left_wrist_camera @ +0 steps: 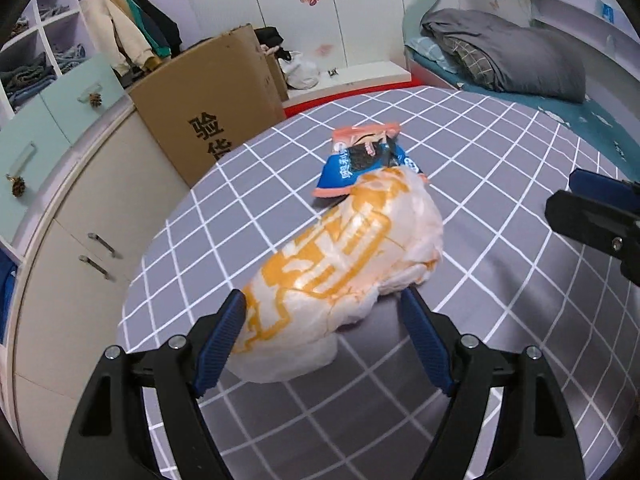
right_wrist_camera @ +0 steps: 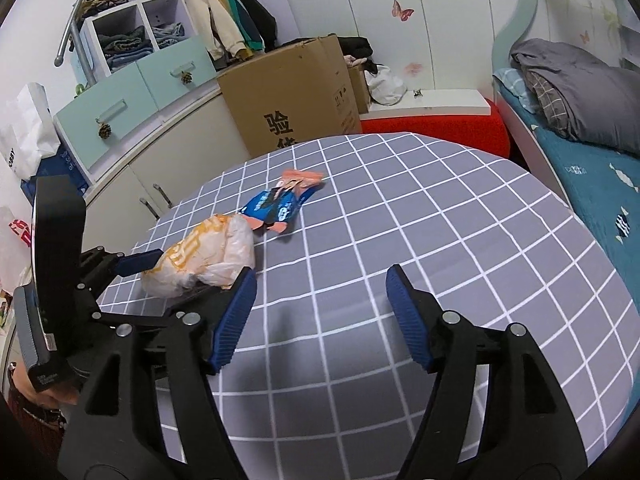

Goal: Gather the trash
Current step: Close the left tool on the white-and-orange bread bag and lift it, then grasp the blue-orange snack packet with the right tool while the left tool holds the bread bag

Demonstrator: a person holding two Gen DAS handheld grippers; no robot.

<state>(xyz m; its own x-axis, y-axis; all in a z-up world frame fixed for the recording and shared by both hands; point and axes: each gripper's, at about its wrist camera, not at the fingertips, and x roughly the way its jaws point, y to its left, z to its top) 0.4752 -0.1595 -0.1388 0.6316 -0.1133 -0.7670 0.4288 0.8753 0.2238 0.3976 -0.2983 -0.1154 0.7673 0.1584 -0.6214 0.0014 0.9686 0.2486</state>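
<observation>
Fingers (left_wrist_camera: 224, 340) of the left gripper (left_wrist_camera: 322, 312) stand apart on either side of the near end of a white-and-orange plastic bag (left_wrist_camera: 340, 256), which lies on the grey checked bench (left_wrist_camera: 500, 160); the left pad looks to touch the film, though the fisheye leaves that unsure, and nothing is clamped. The right gripper (right_wrist_camera: 320, 292) hangs beside it over bare bench, its fingers spread wide and holding nothing.

The bag looks light, soft and crinkly — thin film, puffed with loose contents, so it should collapse under a squeeze and may slip between smooth pads. A sound hold is likely across the bunched near end, where the film gathers, not the swollen middle.

Just beyond the bag, touching its far end, lies a blue and pink snack wrapper (left_wrist_camera: 360, 160) — flat, light and probably springy, best pinched at a raised edge.
</observation>
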